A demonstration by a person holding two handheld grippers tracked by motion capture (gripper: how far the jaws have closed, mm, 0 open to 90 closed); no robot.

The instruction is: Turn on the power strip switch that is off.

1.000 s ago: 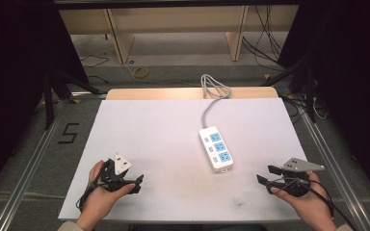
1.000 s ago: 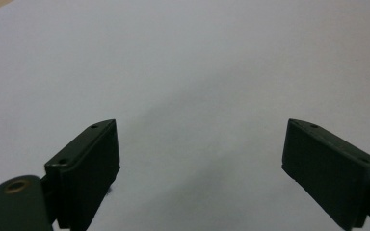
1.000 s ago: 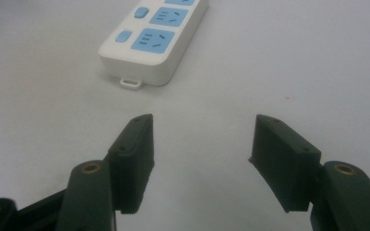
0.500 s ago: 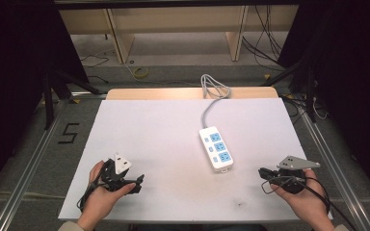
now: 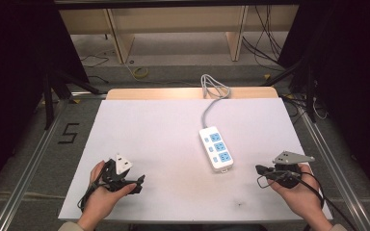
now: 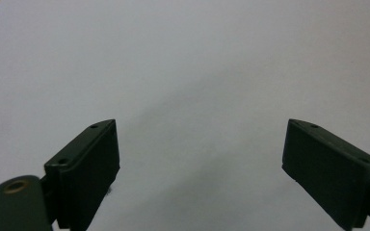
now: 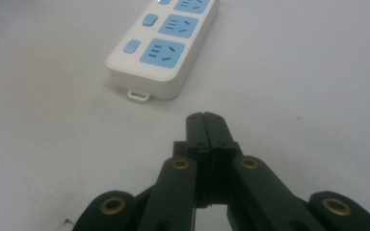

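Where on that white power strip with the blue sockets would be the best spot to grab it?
Probably across the narrow width of the power strip, at its near end away from the cord. It lies flat, and its long straight sides give the jaws parallel faces to pinch. The right gripper is nearest but its jaws are pressed together, so it would have to open, then come from above.

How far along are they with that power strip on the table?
Barely begun. The white power strip lies untouched mid-table, its cable trailing off the far edge. The right gripper has just closed its jaws on nothing and points at the strip from nearby. The left gripper rests open over bare table. Reaching and handling the strip is all still ahead.
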